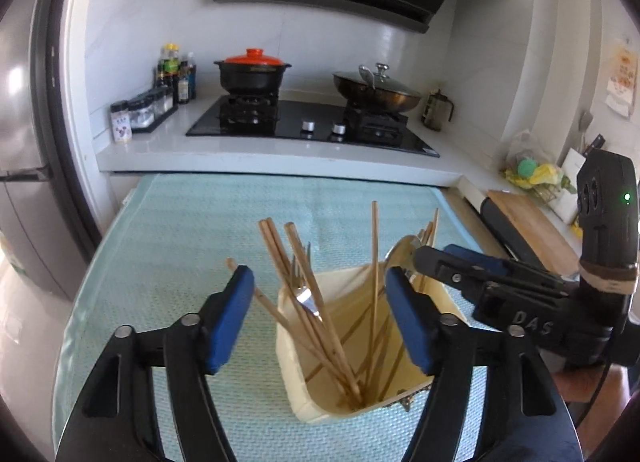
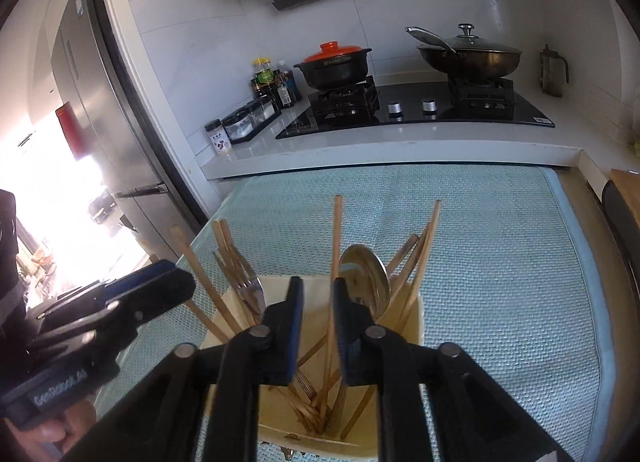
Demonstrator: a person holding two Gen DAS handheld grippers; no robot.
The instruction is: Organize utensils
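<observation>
Pale-blue woven matting covers our counter. Just ahead of our right gripper, narrowly parted and empty, stands an upright wooden chopstick in the cream square holder; our left gripper gapes wide, empty.

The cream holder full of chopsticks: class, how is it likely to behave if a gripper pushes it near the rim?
The holder may tip rather than slide: it already sits tilted on the mat. The chopsticks lean loosely, so they would probably shift and rattle. The woven mat likely adds grip at the base.
</observation>
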